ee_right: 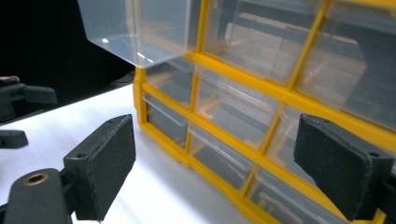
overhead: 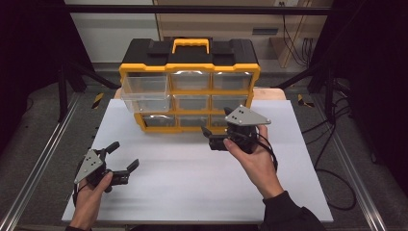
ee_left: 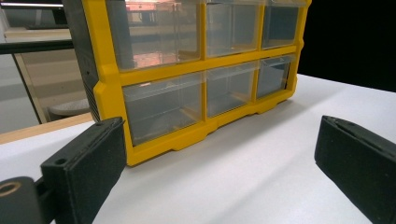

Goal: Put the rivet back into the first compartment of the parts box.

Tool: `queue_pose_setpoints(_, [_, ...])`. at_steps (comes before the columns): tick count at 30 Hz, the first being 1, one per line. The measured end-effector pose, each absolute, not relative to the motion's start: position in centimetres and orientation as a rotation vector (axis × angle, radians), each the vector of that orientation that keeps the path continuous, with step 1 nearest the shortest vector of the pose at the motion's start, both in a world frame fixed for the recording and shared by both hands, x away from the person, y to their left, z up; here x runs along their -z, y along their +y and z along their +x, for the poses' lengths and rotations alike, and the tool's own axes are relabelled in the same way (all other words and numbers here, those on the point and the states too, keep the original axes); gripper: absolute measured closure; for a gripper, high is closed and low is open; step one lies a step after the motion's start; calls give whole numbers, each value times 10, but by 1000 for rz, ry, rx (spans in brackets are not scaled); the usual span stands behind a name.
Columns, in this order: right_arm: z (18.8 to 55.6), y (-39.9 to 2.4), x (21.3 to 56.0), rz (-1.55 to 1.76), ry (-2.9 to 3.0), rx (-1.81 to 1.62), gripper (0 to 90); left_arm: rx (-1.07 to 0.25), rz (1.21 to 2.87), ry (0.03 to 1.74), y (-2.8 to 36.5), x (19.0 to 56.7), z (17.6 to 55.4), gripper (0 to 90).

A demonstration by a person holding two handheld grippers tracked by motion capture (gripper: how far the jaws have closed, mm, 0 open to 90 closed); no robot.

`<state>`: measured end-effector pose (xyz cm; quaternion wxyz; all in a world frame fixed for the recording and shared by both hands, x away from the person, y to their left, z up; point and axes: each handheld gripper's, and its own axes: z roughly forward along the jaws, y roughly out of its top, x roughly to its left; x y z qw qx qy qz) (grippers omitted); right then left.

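Nine clear drawers sit in the yellow-and-black organizer at the far middle of the white surface; the top-left drawer is pulled out and overhangs the front, the rest look pushed in. Right gripper hovers just in front of the bottom row near the cabinet's right half, jaws wide apart and holding nothing, aimed across the drawer fronts; in the right gripper view the open drawer hangs up and to the left of the jaws. Left gripper rests low near the front-left of the surface, well apart from the cabinet, jaws spread wide, empty. Likely step: right gripper closing in on a drawer, which one cannot be told yet. To do it well, it should square the jaws to the chosen drawer front, catch the lip rather than the yellow frame, then pull or push straight along the drawer's slide. Cabinet may skid on the smooth surface, so the left gripper bracing the cabinet side would help. Clear plastic is slick, so a firm, centred pinch is advised.
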<state>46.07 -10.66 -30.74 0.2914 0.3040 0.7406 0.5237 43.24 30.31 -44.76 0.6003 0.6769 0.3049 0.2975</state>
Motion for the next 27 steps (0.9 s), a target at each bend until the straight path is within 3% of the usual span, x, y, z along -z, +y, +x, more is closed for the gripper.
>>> queue_pose_setpoints(27, [436,-177,371,932,1811,-1374,68,-708,1570,715,303,445,431,23])
